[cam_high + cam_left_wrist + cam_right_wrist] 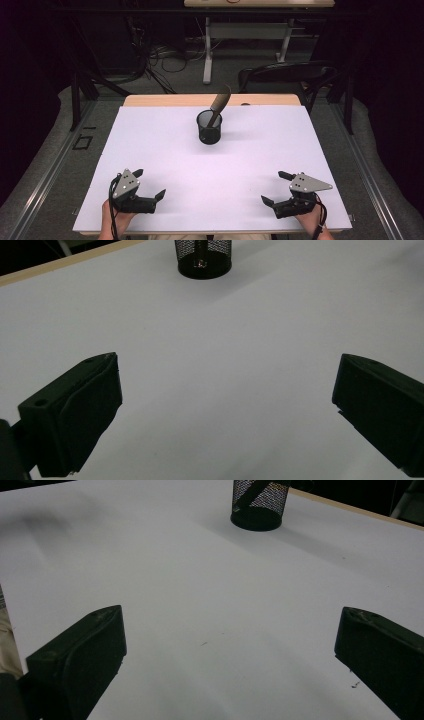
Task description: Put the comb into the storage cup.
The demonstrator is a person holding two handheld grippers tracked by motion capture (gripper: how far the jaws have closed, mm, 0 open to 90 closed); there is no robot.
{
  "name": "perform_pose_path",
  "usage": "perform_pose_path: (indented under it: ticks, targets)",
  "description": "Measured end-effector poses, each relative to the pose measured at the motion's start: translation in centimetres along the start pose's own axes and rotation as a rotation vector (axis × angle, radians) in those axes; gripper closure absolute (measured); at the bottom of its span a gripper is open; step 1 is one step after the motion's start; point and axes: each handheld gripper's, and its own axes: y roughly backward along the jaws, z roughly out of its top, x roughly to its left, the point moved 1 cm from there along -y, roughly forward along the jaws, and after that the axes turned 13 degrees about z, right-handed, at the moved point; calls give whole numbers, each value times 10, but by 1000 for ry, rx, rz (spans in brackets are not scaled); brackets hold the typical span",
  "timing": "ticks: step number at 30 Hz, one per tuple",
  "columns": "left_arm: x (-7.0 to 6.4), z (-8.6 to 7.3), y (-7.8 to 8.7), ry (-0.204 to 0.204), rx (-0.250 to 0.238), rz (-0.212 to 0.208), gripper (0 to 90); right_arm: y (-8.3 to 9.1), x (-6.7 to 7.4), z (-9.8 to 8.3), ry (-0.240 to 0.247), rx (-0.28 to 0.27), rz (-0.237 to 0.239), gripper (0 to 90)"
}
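A black mesh cup [209, 127] stands upright on the white sheet [150, 145], at the middle toward the far side. A brown-handled tool [219, 104] leans out of it to the upper right. The cup's base shows in the left gripper view [204, 262] and in the right gripper view [259, 505], far ahead of the jaws. My left gripper [149, 184] rests near the front left, jaws wide apart, nothing between them. My right gripper [276, 188] sits near the front right, equally open and empty. In each gripper view only bare white sheet lies between the jaws.
The table's wooden far edge [165, 100] runs behind the sheet. A dark chair [285, 75] stands beyond the far right corner, and cables [170, 60] lie on the floor behind. Metal rails [45, 165] flank the table.
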Motion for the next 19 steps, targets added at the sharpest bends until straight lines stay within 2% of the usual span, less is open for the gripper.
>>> perform_pose_path:
  ticks: [11, 14, 19]
  targets:
    - [-2, -11, 3, 9, -8, 5, 0, 0, 0, 0, -2, 7, 3, 0]
    - [-2, -12, 1, -8, -6, 9, 0, -1, 0, 0, -6, 8, 7, 0]
    - [-1, -11, 0, 3, -9, -3, 0, -1, 1, 0, -1, 8, 7, 0]
